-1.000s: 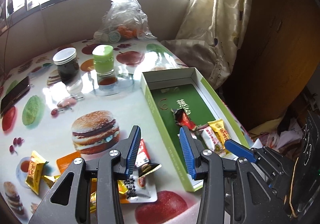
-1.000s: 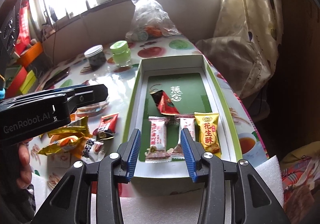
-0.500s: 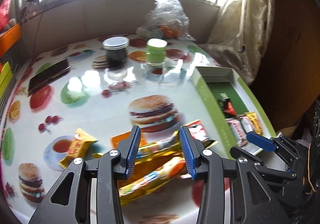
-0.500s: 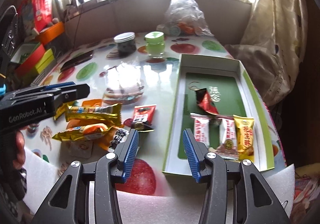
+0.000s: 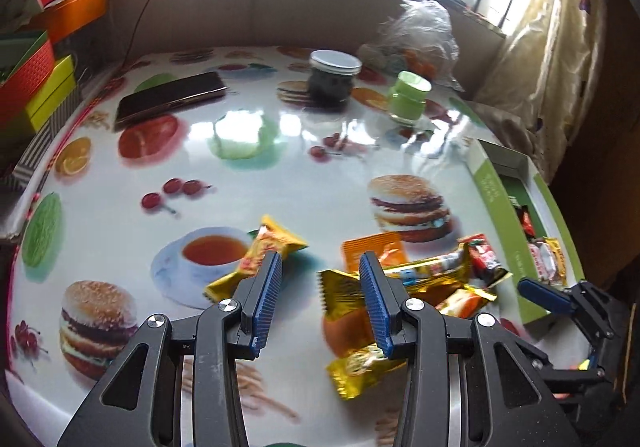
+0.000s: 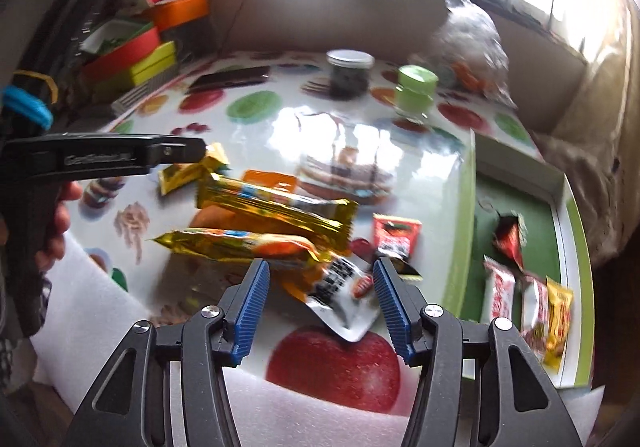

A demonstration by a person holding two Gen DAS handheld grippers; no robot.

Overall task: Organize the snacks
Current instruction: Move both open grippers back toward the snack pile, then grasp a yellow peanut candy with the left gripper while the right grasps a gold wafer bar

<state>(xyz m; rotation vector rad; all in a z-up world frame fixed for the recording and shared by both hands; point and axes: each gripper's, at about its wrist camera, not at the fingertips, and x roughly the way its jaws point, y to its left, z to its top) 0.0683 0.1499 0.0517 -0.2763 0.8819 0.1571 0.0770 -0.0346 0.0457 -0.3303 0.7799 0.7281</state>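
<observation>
Loose snacks lie in a pile on the printed tablecloth: two long gold bars, a small yellow packet, a red packet and a white-and-black packet. A green box on the right holds a red packet, two white-red bars and a yellow packet. My left gripper is open and empty above the pile, between the yellow packet and the gold bars. My right gripper is open and empty over the white-and-black packet.
A dark jar, a green-lidded jar, a phone and a plastic bag stand at the back. Coloured boxes are stacked at the far left. White foam pads the table's near edge.
Both grippers have swung left, away from the green box and over the loose snack pile. Both have stayed open and empty.
</observation>
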